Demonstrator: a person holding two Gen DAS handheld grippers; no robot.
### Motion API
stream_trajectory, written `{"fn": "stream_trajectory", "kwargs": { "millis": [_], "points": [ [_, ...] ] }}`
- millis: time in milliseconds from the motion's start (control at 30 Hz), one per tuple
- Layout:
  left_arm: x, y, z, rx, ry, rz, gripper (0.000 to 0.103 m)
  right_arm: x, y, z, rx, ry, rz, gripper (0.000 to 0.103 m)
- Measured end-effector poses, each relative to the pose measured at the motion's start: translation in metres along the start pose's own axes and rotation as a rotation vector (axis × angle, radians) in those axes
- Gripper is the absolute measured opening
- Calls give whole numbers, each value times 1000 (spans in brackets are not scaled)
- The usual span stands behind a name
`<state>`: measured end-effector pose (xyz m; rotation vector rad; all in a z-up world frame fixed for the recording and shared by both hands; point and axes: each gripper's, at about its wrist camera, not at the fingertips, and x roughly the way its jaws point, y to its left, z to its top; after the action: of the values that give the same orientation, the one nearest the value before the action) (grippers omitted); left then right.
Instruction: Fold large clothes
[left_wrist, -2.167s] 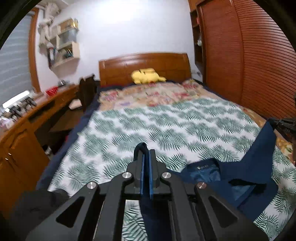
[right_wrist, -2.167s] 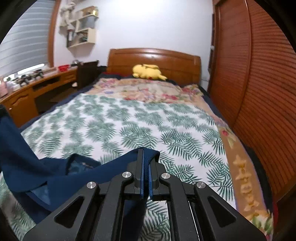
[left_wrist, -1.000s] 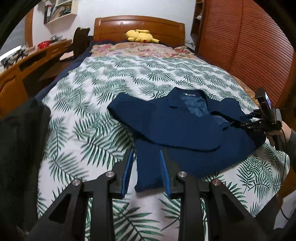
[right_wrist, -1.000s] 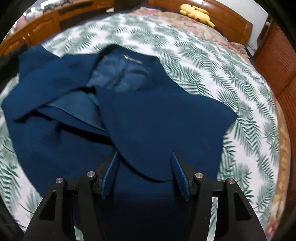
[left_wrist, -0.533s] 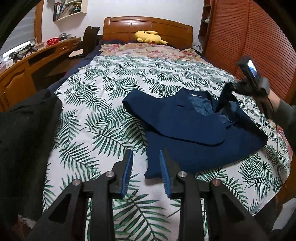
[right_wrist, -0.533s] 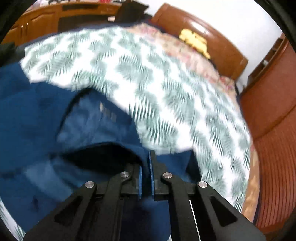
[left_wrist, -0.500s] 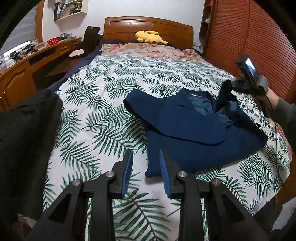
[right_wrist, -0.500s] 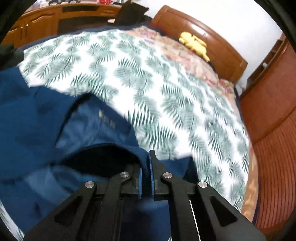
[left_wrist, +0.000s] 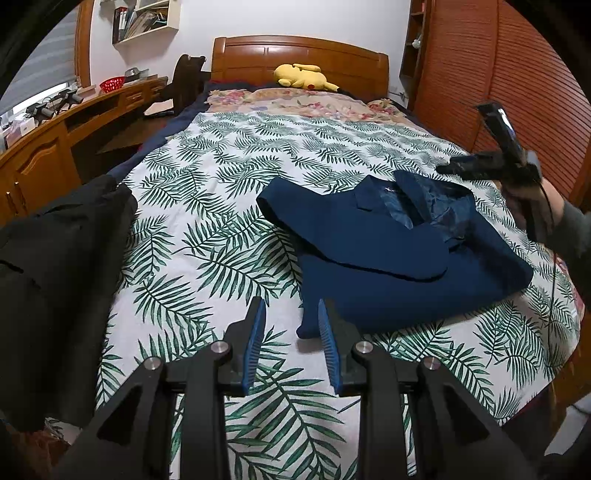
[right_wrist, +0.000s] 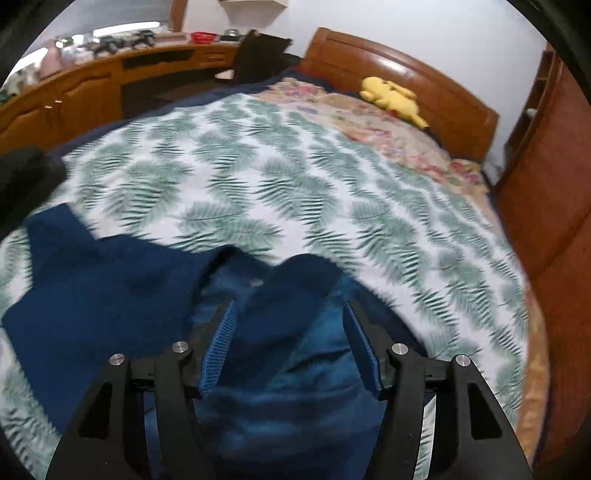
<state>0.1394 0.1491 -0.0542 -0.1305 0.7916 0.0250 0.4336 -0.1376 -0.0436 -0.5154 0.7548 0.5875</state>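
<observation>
The dark navy blue lined jacket (left_wrist: 391, 251) lies partly folded on the palm-leaf bedspread (left_wrist: 221, 206). The left tool (left_wrist: 290, 325) hovers spread and empty; the right tool (right_wrist: 291, 339) is opening above the collar, pinching nothing. The cloth looks soft, fairly heavy and slippery-lined, so hems and shoulder seams are likely the best holds.

Bedroom. Bed (left_wrist: 236, 206) with palm-leaf cover fills the centre; floral blanket (left_wrist: 295, 103) near the top. Wooden headboard (left_wrist: 299, 55) against a white wall (left_wrist: 295, 18); yellow plush toy (left_wrist: 303, 75) in front of it. Long wooden worktop (left_wrist: 55, 125) with cupboards down the left, red basket (left_wrist: 112, 84) on it, window (left_wrist: 37, 70) with blinds above. Wall shelf (left_wrist: 144, 20) with books. Reddish louvred wardrobe doors (left_wrist: 517, 74) on the right
</observation>
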Motion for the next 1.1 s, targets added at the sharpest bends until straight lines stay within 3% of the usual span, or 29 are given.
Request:
{"fn": "stream_trajectory", "kwargs": {
  "millis": [467, 633, 900, 933, 1033, 1100],
  "points": [
    [-14, 4, 0, -11, -41, 20, 28, -9, 130, -50, -106, 56, 302, 61],
    [-18, 10, -4, -26, -42, 26, 28, -1, 164, -62, -173, 82, 322, 61],
    [-16, 13, -10, -29, -26, 21, 28, 10, 166, -62, -215, 110, 278, 61],
    [-16, 13, -10, -30, -26, 20, 28, 12, 164, -60, -213, 113, 288, 58],
    [-16, 12, -12, -29, -22, 16, 28, 14, 158, -53, -244, 121, 280, 9],
    [-15, 11, -13, -26, -17, 14, 28, 15, 152, -44, -269, 115, 256, 5]
  ]
}}
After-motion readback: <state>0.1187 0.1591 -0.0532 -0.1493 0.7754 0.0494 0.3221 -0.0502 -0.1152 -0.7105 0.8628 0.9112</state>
